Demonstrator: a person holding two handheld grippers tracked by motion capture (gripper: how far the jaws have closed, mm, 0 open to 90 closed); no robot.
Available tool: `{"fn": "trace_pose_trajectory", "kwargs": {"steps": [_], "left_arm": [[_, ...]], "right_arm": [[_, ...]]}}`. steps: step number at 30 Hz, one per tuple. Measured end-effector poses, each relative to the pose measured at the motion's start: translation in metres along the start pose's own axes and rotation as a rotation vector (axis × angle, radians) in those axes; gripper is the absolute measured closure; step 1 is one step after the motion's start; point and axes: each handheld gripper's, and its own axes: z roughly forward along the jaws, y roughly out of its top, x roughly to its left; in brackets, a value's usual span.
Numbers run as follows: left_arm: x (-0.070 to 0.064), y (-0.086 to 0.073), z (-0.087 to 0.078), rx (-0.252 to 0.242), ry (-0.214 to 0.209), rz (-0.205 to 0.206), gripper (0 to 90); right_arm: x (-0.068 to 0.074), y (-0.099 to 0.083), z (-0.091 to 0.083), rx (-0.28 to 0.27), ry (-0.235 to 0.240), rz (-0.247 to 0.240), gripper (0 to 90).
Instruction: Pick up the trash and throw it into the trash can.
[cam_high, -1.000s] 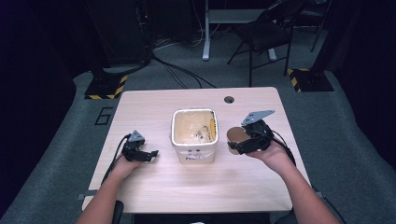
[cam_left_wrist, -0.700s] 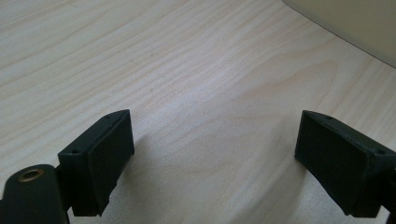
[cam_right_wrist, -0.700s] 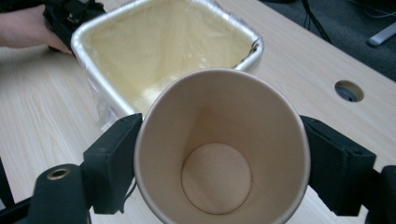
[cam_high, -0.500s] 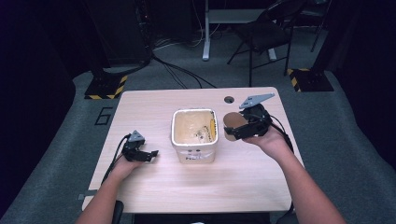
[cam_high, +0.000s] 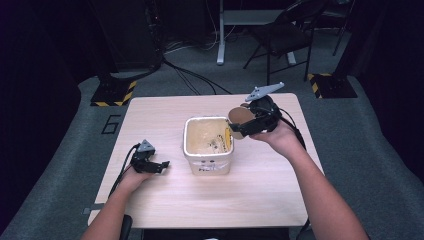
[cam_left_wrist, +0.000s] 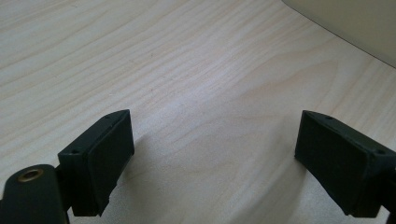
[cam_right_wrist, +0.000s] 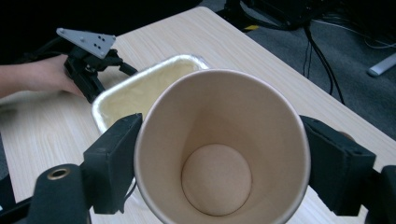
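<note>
The right gripper (cam_high: 239, 126) clamps a paper cup (cam_right_wrist: 222, 147) between its jaws, tipped on its side just right of the tub (cam_high: 207, 145), at its rim. The left gripper (cam_high: 159, 165) rests left of the tub, jaws wide apart, holding nothing.

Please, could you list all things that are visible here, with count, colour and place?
Paper cup: one, brown, empty, tilted, clamped in the right hand-held gripper beside the tub.
Tub: one, cream, square, open, table centre.
Table: one, light wood.
Folding chair: one, black, on the floor behind the table.
Right hand-held gripper: one, black, shut on the paper cup.
Left hand-held gripper: one, black, open, low over the table, left of the tub.
</note>
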Motion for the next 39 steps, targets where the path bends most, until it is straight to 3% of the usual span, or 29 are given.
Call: {"fn": "trace_pose_trajectory", "kwargs": {"steps": [16, 20, 30, 39], "left_arm": [[0.0, 0.0, 0.0, 0.0, -0.003, 0.003, 11.5], [0.0, 0.0, 0.0, -0.001, -0.003, 0.003, 11.5], [0.001, 0.0, 0.0, 0.0, -0.003, 0.005, 11.5], [0.001, 0.0, 0.0, 0.001, -0.003, 0.005, 11.5]], "right_arm": [[0.02, 0.016, 0.048, 0.01, 0.048, -0.065, 19.1], [0.024, 0.013, 0.062, 0.0, 0.069, -0.051, 19.2], [0.027, 0.002, 0.09, 0.028, 0.071, -0.039, 19.2], [0.03, 0.002, 0.107, 0.031, 0.059, -0.058, 19.1]]}}
